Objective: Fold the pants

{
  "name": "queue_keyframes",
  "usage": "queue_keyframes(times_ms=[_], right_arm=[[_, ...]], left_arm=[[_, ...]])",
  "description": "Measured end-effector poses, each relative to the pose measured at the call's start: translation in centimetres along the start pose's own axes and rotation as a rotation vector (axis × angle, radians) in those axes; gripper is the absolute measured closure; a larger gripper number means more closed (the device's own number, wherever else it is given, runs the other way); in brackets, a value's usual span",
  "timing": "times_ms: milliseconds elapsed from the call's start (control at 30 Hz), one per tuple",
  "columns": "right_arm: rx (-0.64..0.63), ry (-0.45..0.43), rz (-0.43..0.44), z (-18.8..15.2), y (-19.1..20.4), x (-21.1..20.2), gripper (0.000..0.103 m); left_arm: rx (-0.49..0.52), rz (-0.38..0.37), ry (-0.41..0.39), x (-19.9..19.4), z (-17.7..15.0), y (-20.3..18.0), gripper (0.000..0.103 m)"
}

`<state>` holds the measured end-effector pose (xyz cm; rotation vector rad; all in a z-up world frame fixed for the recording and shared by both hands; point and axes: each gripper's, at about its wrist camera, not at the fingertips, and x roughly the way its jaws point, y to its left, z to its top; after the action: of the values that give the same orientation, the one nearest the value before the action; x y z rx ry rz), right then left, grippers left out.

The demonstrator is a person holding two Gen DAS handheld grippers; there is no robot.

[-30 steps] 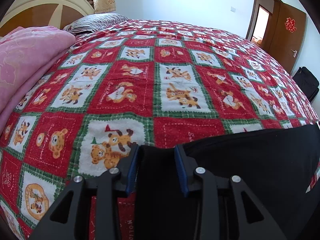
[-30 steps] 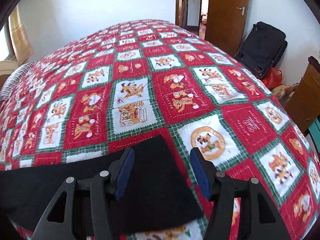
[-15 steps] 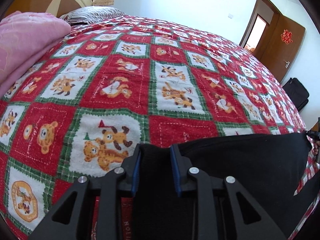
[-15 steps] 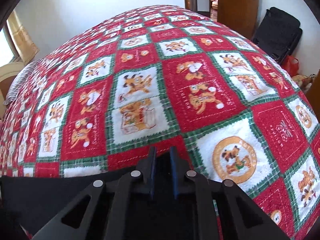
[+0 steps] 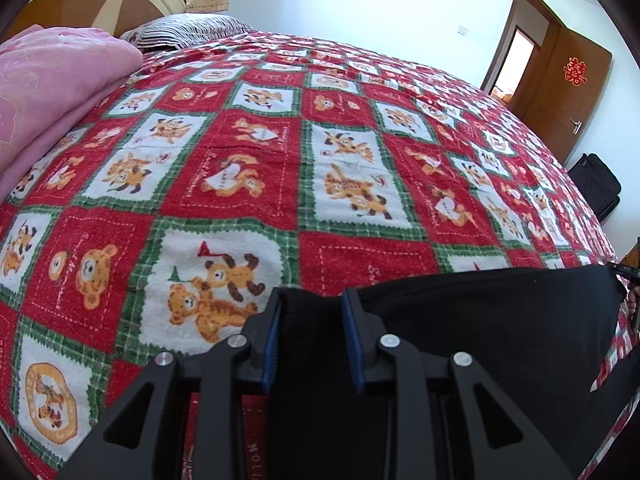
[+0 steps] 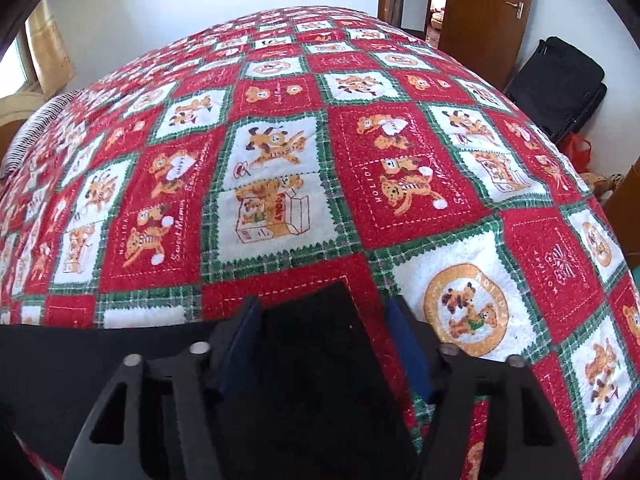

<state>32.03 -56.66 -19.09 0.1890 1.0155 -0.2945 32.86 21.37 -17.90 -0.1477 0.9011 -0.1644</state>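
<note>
Your left gripper [image 5: 312, 304] has the near left corner of the black pants [image 5: 480, 328] bunched between its blue pads, and those jaws have just been drawing in; the cloth fills the gap from pad to pad, so that side is clamped on the fabric. The pants lie flat across the near edge of the red, green and white bear-print bedspread [image 5: 248, 184], running off to your right toward the bed's edge. Over on the other side, your right gripper [image 6: 324, 312] stands over the right end of the pants [image 6: 312, 352], and its jaws have just been opening: the fabric lies between the blue pads, yet its right edge stops short of the right pad, with bedspread [image 6: 280, 200] showing in that gap, so this grip is let go. A folded pink blanket [image 5: 52, 88] sits at the far left near a striped pillow [image 5: 188, 30] by the headboard [image 5: 92, 4]. A black bag [image 6: 560, 88] leans on the wall beside the brown door [image 6: 488, 12].
</note>
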Motion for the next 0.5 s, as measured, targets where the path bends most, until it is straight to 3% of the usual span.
queue_keyframes(times_ms=[33, 133, 267, 500], right_arm=[[0.021, -0.002, 0.022, 0.1, -0.4, -0.1, 0.075], [0.048, -0.001, 0.064, 0.2, -1.1, -0.5, 0.089], [0.022, -0.032, 0.063, 0.0, -0.2, -1.7, 0.093], [0.047, -0.195, 0.13, -0.9, -0.6, -7.9, 0.093]], left_arm=[[0.0, -0.012, -0.001, 0.0, 0.0, 0.0, 0.083], [0.006, -0.041, -0.013, -0.4, 0.0, 0.0, 0.09], [0.012, -0.06, -0.056, -1.4, 0.0, -0.1, 0.09], [0.027, -0.108, -0.161, -4.5, 0.2, -0.1, 0.09]])
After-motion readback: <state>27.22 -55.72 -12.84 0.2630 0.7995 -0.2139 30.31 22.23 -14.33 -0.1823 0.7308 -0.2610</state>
